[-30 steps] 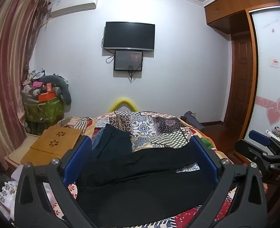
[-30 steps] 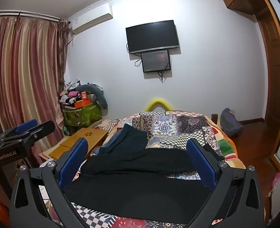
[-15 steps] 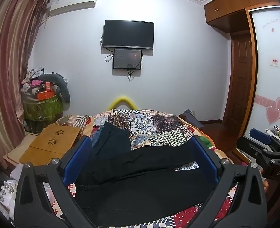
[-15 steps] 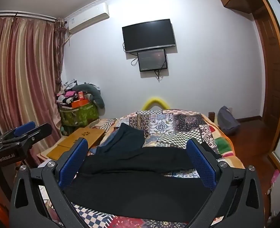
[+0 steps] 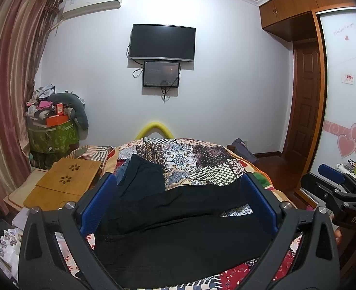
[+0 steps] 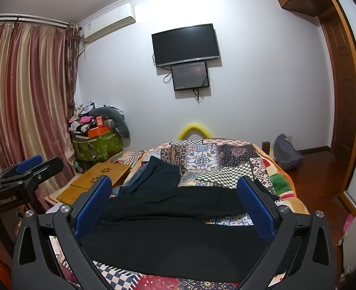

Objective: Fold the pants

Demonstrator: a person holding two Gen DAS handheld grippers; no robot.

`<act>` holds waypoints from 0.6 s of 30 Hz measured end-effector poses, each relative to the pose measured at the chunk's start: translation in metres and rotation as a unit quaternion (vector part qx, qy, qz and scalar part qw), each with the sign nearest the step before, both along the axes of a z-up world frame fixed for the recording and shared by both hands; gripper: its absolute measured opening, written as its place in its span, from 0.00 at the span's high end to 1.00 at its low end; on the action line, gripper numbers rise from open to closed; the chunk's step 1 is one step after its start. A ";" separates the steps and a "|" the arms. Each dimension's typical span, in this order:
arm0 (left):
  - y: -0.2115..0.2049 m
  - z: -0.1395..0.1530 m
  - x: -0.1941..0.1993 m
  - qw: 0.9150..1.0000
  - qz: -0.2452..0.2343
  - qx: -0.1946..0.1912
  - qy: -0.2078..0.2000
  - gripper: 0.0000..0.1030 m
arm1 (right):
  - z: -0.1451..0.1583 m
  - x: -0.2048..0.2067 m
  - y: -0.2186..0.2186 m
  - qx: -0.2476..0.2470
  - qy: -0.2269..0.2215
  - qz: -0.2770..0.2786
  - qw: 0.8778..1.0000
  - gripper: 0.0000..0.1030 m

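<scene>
— Pants?
— Black pants (image 5: 178, 229) lie spread across the bed (image 5: 202, 159), legs pointing right.
— Grippers?
— Left gripper (image 5: 178, 203) and right gripper (image 6: 175, 203): fingers apart, holding nothing, above the pants.

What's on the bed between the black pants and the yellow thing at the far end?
In both views, a dark folded garment and bare patchwork quilt lie between the pants and the yellow hoop.

Open air seen above black pants (image 5: 178, 229) spread across bed (image 5: 202, 154). Left flank hemmed by wooden lap desk (image 5: 64, 181); far side partly taken by dark folded garment (image 5: 141, 178).
</scene>
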State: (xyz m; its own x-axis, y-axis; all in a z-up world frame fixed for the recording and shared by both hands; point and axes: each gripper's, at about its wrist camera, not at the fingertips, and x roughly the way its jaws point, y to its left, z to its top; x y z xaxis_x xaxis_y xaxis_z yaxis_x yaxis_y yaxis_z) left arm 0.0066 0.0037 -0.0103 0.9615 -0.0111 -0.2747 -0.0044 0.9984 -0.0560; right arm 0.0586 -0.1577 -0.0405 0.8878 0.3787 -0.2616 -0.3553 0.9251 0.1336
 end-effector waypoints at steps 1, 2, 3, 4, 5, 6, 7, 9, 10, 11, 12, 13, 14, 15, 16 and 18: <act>-0.001 0.000 0.000 1.000 0.000 0.000 0.000 0.00 | 0.000 0.000 0.000 0.000 0.000 0.000 1.000 0.00; -0.001 0.000 0.000 1.000 0.000 0.000 0.000 0.00 | 0.000 0.001 0.000 0.000 0.000 0.000 1.000 0.00; -0.001 0.000 0.000 1.000 0.000 -0.001 0.000 0.00 | 0.000 0.001 -0.001 0.000 0.000 0.000 1.000 0.00; -0.001 0.000 0.000 1.000 0.000 -0.001 0.001 0.00 | 0.000 0.001 0.000 0.000 0.000 0.000 1.000 0.00; -0.001 0.000 0.001 1.000 0.000 -0.001 0.001 0.00 | 0.000 0.001 0.000 0.000 0.000 0.000 1.000 0.00; -0.001 0.000 0.001 1.000 0.000 -0.001 0.001 0.00 | 0.000 0.001 0.000 0.000 0.000 0.000 1.000 0.00; -0.001 0.000 0.001 1.000 0.000 -0.001 0.001 0.00 | 0.000 0.000 0.000 0.000 0.000 0.000 1.000 0.00; 0.000 0.000 0.001 1.000 -0.001 -0.001 0.001 0.00 | 0.000 0.001 -0.001 0.000 0.000 0.000 1.000 0.00; 0.000 0.000 0.001 1.000 0.000 -0.001 0.001 0.00 | 0.000 0.001 -0.001 0.000 0.000 0.000 1.000 0.00; 0.000 0.000 0.001 1.000 0.000 -0.001 0.001 0.00 | 0.000 0.001 -0.001 0.000 0.000 0.000 1.000 0.00; 0.000 0.000 0.001 1.000 0.000 -0.001 0.001 0.00 | 0.000 0.001 -0.001 0.000 0.000 0.001 1.000 0.00; 0.000 0.000 0.001 1.000 0.000 -0.001 0.001 0.00 | 0.000 0.001 -0.001 0.000 0.000 0.001 1.000 0.00; -0.001 0.000 0.001 1.000 0.001 -0.001 0.000 0.00 | 0.000 0.001 -0.001 -0.001 0.000 0.001 1.000 0.00; -0.001 0.000 0.001 1.000 0.000 -0.001 0.001 0.00 | 0.001 0.001 -0.002 -0.001 0.000 0.000 1.000 0.00; -0.001 0.000 0.001 1.000 -0.001 -0.001 0.001 0.00 | 0.000 0.002 -0.002 -0.001 0.000 0.000 1.000 0.00; 0.000 0.000 0.001 1.000 -0.001 -0.003 0.002 0.00 | 0.000 0.001 -0.001 -0.001 0.000 0.000 1.000 0.00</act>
